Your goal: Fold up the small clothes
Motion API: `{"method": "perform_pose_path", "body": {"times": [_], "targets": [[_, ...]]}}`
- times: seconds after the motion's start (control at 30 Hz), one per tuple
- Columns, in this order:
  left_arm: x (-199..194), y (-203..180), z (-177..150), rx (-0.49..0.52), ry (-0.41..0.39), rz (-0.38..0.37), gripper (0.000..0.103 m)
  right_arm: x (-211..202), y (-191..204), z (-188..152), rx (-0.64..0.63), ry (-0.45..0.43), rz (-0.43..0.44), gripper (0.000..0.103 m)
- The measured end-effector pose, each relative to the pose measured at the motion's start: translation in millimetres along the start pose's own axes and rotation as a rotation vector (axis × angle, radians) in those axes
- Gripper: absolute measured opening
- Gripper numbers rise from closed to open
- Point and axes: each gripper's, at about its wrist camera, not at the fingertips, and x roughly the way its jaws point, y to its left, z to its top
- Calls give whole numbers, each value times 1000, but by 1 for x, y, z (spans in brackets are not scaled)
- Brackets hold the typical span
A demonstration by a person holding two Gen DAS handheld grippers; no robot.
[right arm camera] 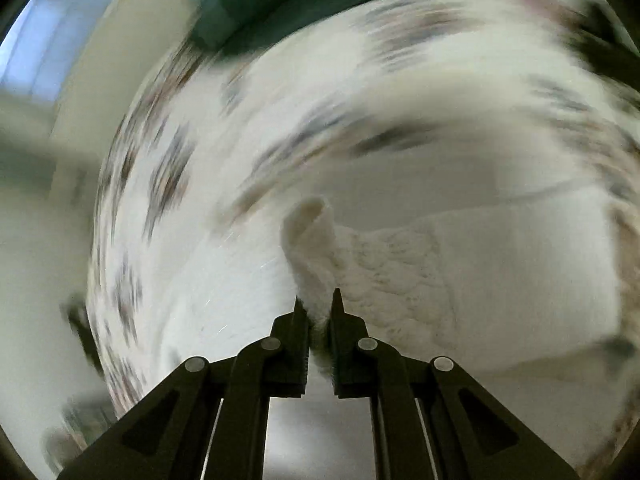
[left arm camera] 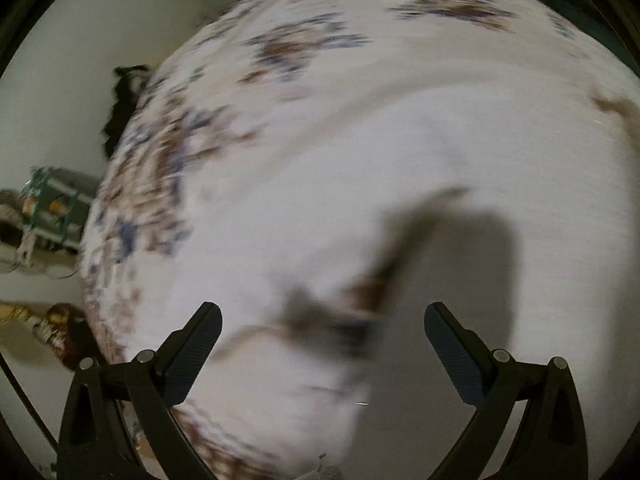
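Observation:
My right gripper (right arm camera: pixel 319 300) is shut on the edge of a small white knitted garment (right arm camera: pixel 400 272), which hangs lifted above the table; its held corner curls up past the fingertips. The garment spreads to the right in the right wrist view. My left gripper (left arm camera: pixel 322 314) is open and empty above the white cloth-covered table (left arm camera: pixel 360 160), with a dark shadow under it. The left wrist view is heavily blurred, so I cannot make out the garment there.
The tablecloth has a brown and blue floral border (left arm camera: pixel 152 168). A dark object (left arm camera: pixel 124 100) lies off the table's left edge, with clutter on the floor (left arm camera: pixel 48 204). A teal shape (right arm camera: pixel 256 4) sits beyond the table's far edge.

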Motion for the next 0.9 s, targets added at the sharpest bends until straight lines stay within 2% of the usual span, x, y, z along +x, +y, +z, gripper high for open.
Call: {"method": "perform_pose_path", "body": {"times": [0.07,0.2,0.3,0.43,0.5,0.57,0.63,0.8,0.9], "targets": [[10,41,-4,-40,3,40,103,65,70,-20,-115,94,-2,8],[21,96,-16,-114,19,74,103,134,169,-81,-282,192,7,8],[32,130,-26,-170,40,87,103,162,206,-117,-329,248,5,8],[43,158,-34,-226,65,84,103,193,223,-140,-410,248,-85,8],[46,172,-39,-249,75,68,103,192,219,-142,-418,260,-95,9],[49,185,-45,-276,96,31,103,183,212,-138,-389,289,-58,27],[49,202,-55,-312,113,-21,103,156,188,-132,-309,316,-2,66],[54,250,-93,-438,178,-150,103,83,124,-127,-179,260,-50,70],[75,264,-114,-535,236,-278,103,51,79,-133,-103,267,-77,70]]}}
